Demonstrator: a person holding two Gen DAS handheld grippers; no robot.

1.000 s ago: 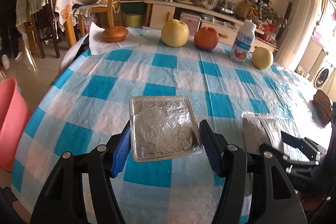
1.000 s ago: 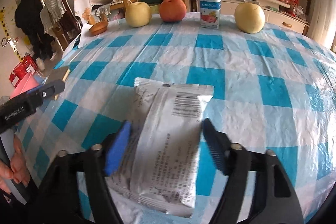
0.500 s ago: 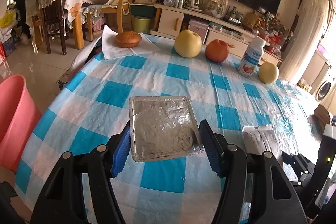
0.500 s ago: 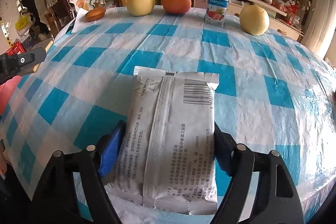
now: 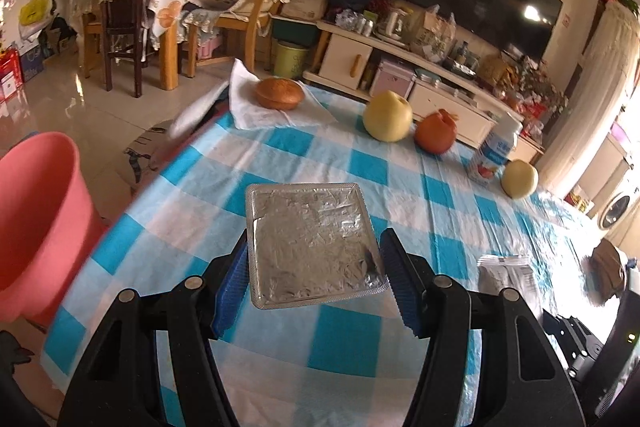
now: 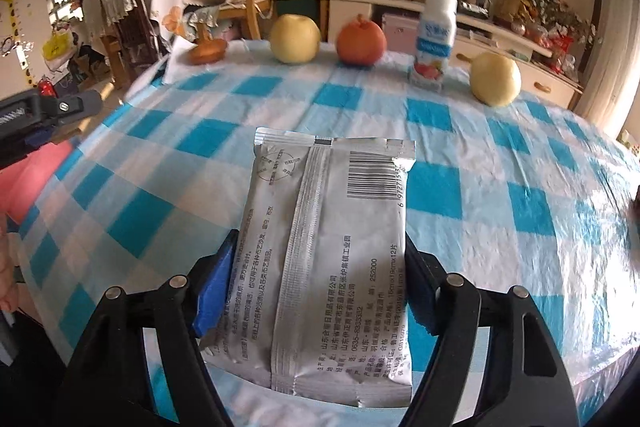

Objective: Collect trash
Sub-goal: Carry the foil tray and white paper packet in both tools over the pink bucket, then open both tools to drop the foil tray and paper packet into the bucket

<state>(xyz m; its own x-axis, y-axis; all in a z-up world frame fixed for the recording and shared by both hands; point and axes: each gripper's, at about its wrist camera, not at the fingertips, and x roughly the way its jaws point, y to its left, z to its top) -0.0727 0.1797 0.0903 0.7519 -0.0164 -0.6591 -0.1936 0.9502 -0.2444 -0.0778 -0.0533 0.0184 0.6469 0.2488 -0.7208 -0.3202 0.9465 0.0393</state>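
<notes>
My left gripper (image 5: 314, 275) is shut on a square silver foil blister pack (image 5: 312, 243) and holds it above the blue-checked tablecloth (image 5: 400, 187). My right gripper (image 6: 320, 291) is shut on a flat silver wrapper (image 6: 324, 259) with a barcode and printed text, held above the same cloth (image 6: 480, 163). The wrapper also shows small at the lower right of the left wrist view (image 5: 506, 273). The left gripper's arm (image 6: 44, 111) shows at the left edge of the right wrist view.
A pink bucket (image 5: 36, 211) stands on the floor left of the table. At the table's far edge are a bun on a napkin (image 5: 279, 93), a yellow pear (image 5: 387, 115), an orange fruit (image 5: 436, 133), a yogurt bottle (image 5: 494, 151) and another pear (image 5: 519, 178). Chairs stand beyond.
Both grippers have lifted and drawn back with their items. The right gripper has closed on the wrapper. The left view has swung left, so more of the pink bucket shows.
</notes>
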